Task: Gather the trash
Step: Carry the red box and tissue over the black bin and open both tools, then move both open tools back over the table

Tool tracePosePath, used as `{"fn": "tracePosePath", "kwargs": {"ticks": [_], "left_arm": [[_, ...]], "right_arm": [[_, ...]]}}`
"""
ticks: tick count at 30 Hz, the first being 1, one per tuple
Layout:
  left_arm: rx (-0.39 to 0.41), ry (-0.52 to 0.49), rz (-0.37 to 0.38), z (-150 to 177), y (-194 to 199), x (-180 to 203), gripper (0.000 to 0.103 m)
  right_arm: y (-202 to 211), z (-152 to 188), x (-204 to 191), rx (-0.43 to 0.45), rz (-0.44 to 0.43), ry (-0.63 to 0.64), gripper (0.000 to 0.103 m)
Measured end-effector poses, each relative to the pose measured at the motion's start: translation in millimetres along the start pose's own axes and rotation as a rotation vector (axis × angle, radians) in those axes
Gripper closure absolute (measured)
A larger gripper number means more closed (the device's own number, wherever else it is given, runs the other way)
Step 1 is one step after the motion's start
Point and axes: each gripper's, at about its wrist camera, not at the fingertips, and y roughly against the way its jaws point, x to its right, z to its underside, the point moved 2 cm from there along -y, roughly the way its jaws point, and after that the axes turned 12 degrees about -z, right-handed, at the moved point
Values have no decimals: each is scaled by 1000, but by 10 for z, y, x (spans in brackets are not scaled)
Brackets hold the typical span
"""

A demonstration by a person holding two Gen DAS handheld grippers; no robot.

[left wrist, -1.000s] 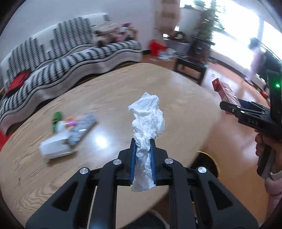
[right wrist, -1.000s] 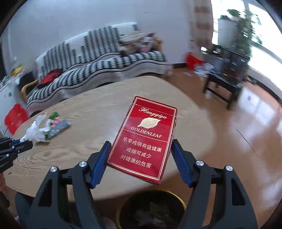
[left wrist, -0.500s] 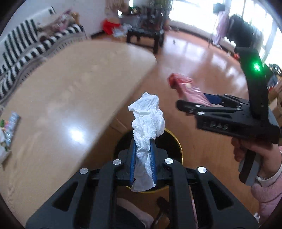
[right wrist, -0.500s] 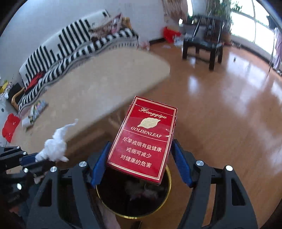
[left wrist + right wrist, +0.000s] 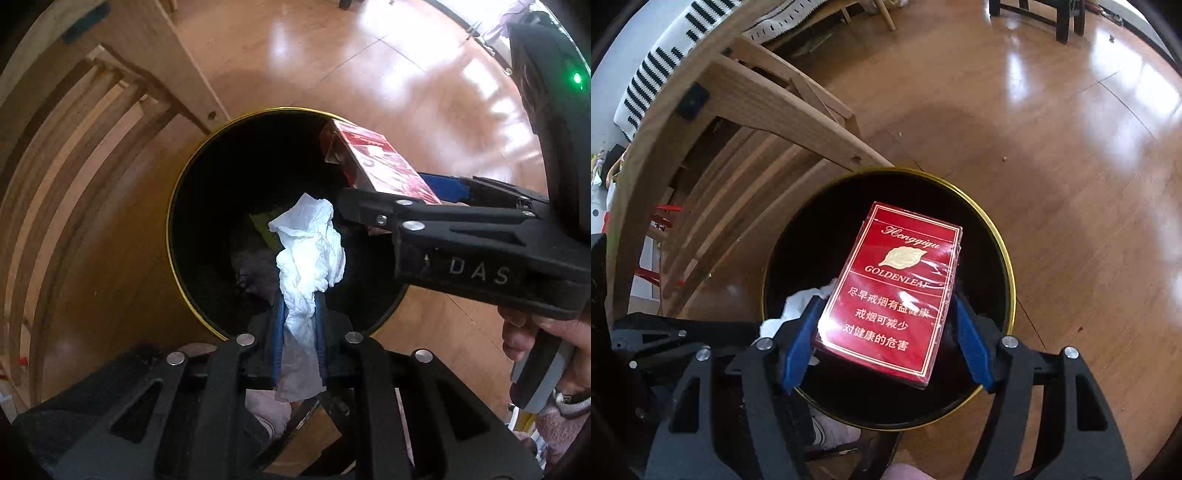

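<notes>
Both grippers, tissue (image 5: 308, 254) and red pack (image 5: 890, 291), now hang over the bin (image 5: 1006, 266).

The trash bin's (image 5: 1004, 254) dark contents are indistinct, and the red carton (image 5: 890, 295) hides its middle.

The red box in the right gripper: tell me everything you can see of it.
The red box is a flat cigarette pack in glossy film, with thin gold border lines, a gold leaf emblem, "GOLDENLEAF" and Chinese text in gold. It looks intact on its face; in the left wrist view its far end shows brownish. The right gripper clamps its near end by the two side edges between blue pads. It lies face up, tilted, above the open bin, not yet dropped.
</notes>
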Motion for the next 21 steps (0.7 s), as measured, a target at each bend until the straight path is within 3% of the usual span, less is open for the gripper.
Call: {"fn": "tracePosePath", "kwargs": {"ticks": [4,6,7,8,9,11,16,18,21], "left_arm": [[-7,27,9,-2,-39,-49,88],[-11,38,-4,-34,-47,-70,81],[-25,45,5,-60,-61,-98,53],[-31,57,21,-23,-8,-95,17],[-13,61,26,-2,54,-97,7],[41,42,44,66,239,-74,7],[118,40,106,185,744,-210,7],[174,51,70,240,987,-347,7],[288,108,-41,292,1412,-698,7]], "right_arm": [[-33,-33,19,-9,-7,-12,34],[0,-46,6,-20,-34,-23,32],[53,-59,4,-12,-38,-19,30],[116,-95,-1,-3,-35,-10,23],[192,-113,-24,13,-33,2,16],[370,-154,-34,49,-19,19,6],[867,-324,-155,185,24,86,6],[1034,-431,-370,242,29,148,6],[1141,-587,-834,301,12,282,6]]}}
